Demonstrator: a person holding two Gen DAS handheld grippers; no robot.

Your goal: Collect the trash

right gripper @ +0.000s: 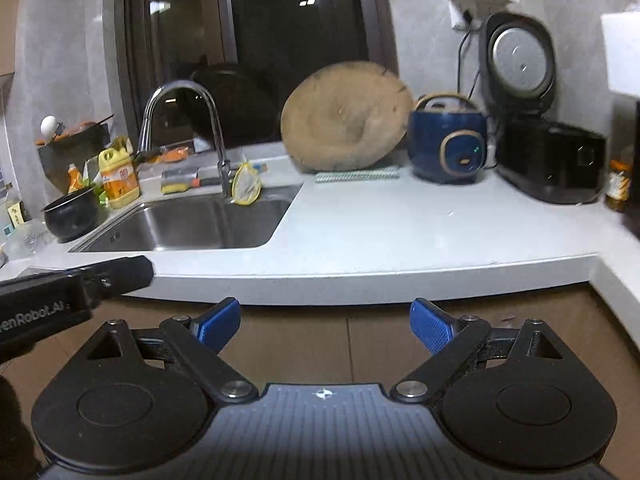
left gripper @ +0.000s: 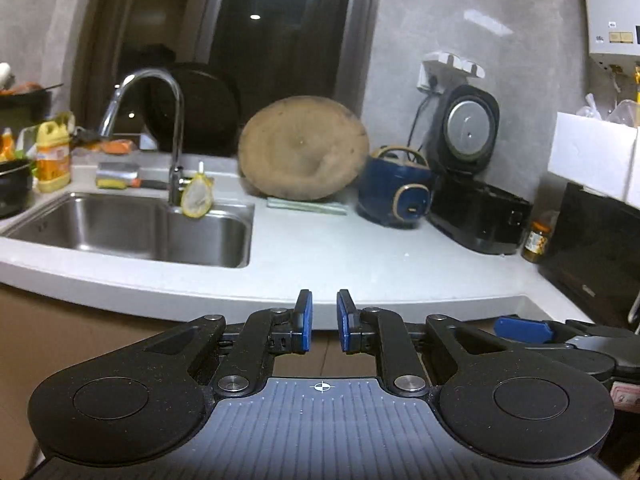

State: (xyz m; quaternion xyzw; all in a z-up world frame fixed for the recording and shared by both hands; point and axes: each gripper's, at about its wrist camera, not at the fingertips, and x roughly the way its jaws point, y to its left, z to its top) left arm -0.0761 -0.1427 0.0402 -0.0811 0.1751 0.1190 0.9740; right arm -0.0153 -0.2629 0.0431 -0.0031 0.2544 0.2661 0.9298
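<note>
Yellow mesh strainer [left gripper: 196, 199] with pale scraps, propped at the sink [left gripper: 120, 224] rim by the faucet [left gripper: 176, 128], left gripper [left gripper: 324, 326] narrow and empty, right gripper [right gripper: 325, 326] wide, empty

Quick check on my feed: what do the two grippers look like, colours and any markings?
Both the left gripper and right gripper are black, with blue ribbed pads on the jaws, round black discs either side, a ridged grey deck and a small crosshair mark. White lettering runs along the left one's side.
</note>
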